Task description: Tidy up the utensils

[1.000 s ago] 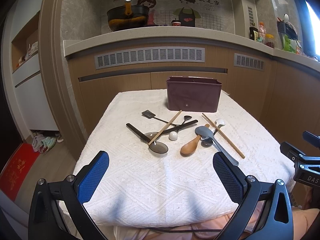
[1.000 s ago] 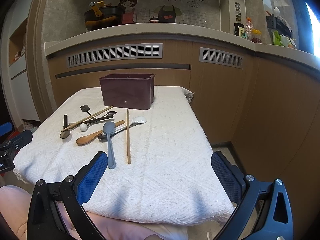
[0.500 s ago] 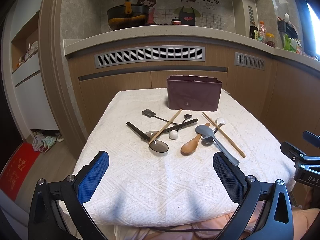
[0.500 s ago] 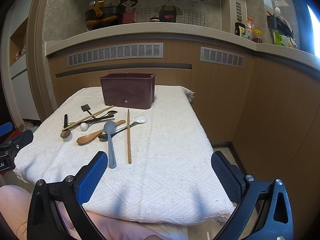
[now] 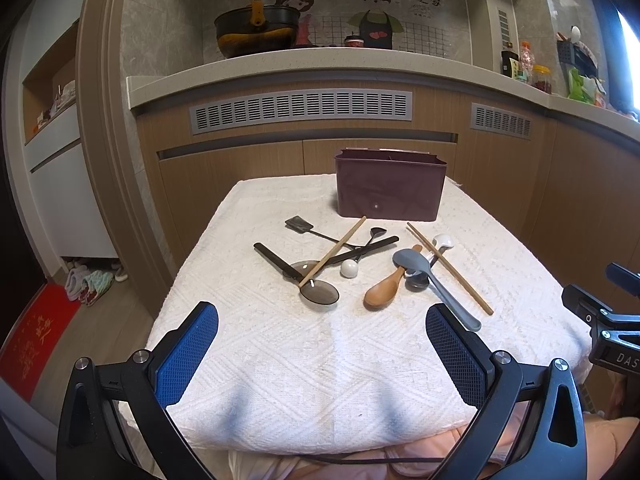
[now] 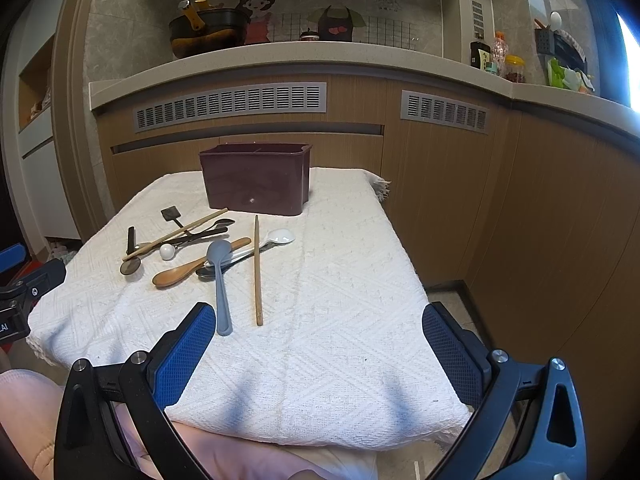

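Two grippers, the left gripper (image 5: 322, 350) and right gripper (image 6: 318, 346), are held spread wide and empty over the near edge of the white cloth (image 5: 304, 364). Scattered utensils (image 5: 372, 268) are laid mid-table, well beyond both. A maroon holder (image 5: 390, 190) is stood at the far end.
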The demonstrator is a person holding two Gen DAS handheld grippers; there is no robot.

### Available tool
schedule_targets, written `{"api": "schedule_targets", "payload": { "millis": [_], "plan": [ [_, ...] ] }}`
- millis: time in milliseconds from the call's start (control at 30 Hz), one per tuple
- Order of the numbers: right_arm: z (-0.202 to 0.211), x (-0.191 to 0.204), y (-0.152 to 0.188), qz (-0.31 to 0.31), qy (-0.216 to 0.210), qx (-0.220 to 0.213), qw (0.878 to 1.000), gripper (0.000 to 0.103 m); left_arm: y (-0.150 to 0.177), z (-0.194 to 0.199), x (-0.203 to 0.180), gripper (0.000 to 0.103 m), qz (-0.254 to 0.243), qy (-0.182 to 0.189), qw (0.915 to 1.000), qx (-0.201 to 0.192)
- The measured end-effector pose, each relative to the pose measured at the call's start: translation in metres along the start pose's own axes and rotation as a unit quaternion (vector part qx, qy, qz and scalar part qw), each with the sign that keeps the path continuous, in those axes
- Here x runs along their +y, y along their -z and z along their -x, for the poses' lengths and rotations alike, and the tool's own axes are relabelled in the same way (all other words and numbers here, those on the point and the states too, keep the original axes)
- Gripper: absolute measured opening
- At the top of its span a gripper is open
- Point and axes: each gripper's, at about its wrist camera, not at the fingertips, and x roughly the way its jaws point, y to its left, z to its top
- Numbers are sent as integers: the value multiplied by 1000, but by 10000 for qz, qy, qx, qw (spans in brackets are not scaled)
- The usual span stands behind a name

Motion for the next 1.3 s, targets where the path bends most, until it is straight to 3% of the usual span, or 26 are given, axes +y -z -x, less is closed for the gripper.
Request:
{"api": "schedule_targets", "payload": {
  "millis": [267, 433, 800, 933, 1033, 1167, 1233, 1267, 1300],
  "plan": [
    [-4, -1, -1, 18, -13, 25, 10000, 103, -2, -6, 2, 103, -11, 50, 10000, 83],
    [-10, 1, -12, 214, 157, -68, 9996, 103, -9, -19, 3, 103, -15, 448, 9985, 320],
    [-63, 20, -54, 659, 27, 84, 9978, 103, -42, -74, 15, 103, 284, 731, 9943, 720],
    [-89, 28, -57, 712, 157, 299, 9969, 103, -50, -102, 24, 103, 407, 815, 9901, 1072],
    [-108, 34, -59, 784, -239, 544, 9951, 103, -52, -118, 32, 103, 481, 770, 9883, 1224],
    [-130, 55, -62, 1022, -940, 909, 9861, 103, -50, -128, 46, 103, 327, 205, 9930, 1113],
    [-140, 69, -63, 1161, -1266, 1066, 9793, 91, -49, -129, 56, 103, 245, -5, 9943, 1041],
    [-145, 77, -64, 1236, -1392, 1146, 9758, 77, -48, -130, 62, 103, 302, -57, 9938, 1070],
    [-151, 85, -65, 1318, -1524, 1230, 9718, 69, -47, -133, 71, 103, 444, -24, 9918, 1195]
  ]
}}
